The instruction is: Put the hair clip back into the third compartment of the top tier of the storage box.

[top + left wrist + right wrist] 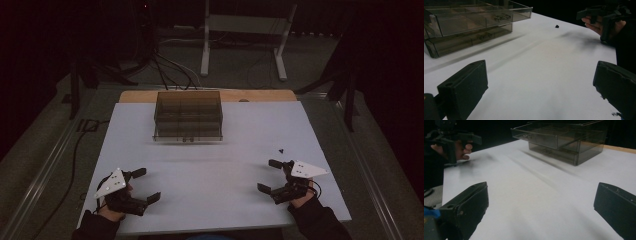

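Two grippers rest low over the near edge of the desk [215, 150], the left gripper [146, 185] and the right gripper [269, 175] well apart from each other, each with its jaws spread wide and nothing between them. Nearest to the right jaws, just beyond and slightly outward of them, lies a small black piece [281, 149] on the bare white surface; from the left jaws it sits far off across the desk [557, 26]. Well ahead of both pairs of jaws stands a smoky clear drawer box [188, 116], its drawers holding a few small dark parts that are too dim to identify.

Risk lies mainly in the piece's size. It is tiny against such broad jaws, so a closing pinch that comes in off-centre is likely to flick it away or roll it toward the desk's right edge. Pressing down hard to trap it could scrape the jaw tips on the surface. The dim light also makes it easy to misjudge height. If the box is next, a one-sided pull could drag the light box itself rather than slide a drawer.
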`<act>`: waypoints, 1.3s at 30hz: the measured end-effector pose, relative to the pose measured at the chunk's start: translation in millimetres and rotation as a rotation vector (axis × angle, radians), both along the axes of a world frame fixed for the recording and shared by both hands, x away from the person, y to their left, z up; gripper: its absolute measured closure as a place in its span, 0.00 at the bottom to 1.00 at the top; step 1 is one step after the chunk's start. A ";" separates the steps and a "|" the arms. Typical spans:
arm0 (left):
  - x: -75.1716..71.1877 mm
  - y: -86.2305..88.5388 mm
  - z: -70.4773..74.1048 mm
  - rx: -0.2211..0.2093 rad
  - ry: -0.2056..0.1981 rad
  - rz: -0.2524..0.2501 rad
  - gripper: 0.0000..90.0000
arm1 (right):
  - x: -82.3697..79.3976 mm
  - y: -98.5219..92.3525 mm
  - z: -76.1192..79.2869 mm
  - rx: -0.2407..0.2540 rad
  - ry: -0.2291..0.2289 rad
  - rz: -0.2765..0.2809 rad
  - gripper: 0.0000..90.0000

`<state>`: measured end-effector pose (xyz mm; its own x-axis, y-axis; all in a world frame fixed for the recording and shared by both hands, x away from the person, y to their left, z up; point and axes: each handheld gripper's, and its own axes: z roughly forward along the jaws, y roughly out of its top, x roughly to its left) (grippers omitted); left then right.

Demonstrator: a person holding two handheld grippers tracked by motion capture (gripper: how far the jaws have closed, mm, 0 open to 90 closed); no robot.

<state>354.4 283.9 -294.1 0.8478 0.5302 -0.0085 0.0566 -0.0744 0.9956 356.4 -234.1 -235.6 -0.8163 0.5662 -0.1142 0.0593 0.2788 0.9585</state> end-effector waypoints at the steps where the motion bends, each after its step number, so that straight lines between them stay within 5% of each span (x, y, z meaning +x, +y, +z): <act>1: -0.1 0.3 0.0 -0.001 0.000 0.000 0.01 | 0.0 0.0 0.0 0.000 0.000 0.000 0.00; 12: 0.3 -2.5 1.4 0.009 0.008 -0.004 0.01 | -3.7 7.2 3.9 0.013 0.001 0.043 0.00; 23: 8.1 -13.8 19.4 -0.012 -0.006 -0.032 0.01 | -7.4 7.3 9.1 0.035 -0.008 0.049 0.00; 39: 27.3 -47.1 60.0 0.035 -0.060 -0.092 0.01 | -10.2 5.6 13.9 0.059 -0.013 0.058 0.00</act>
<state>381.8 236.9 -234.1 0.8916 0.4488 0.0610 -0.0118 -0.1117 0.9937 346.2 -228.5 -221.7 -0.8468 0.5237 -0.0929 0.0320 0.2244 0.9740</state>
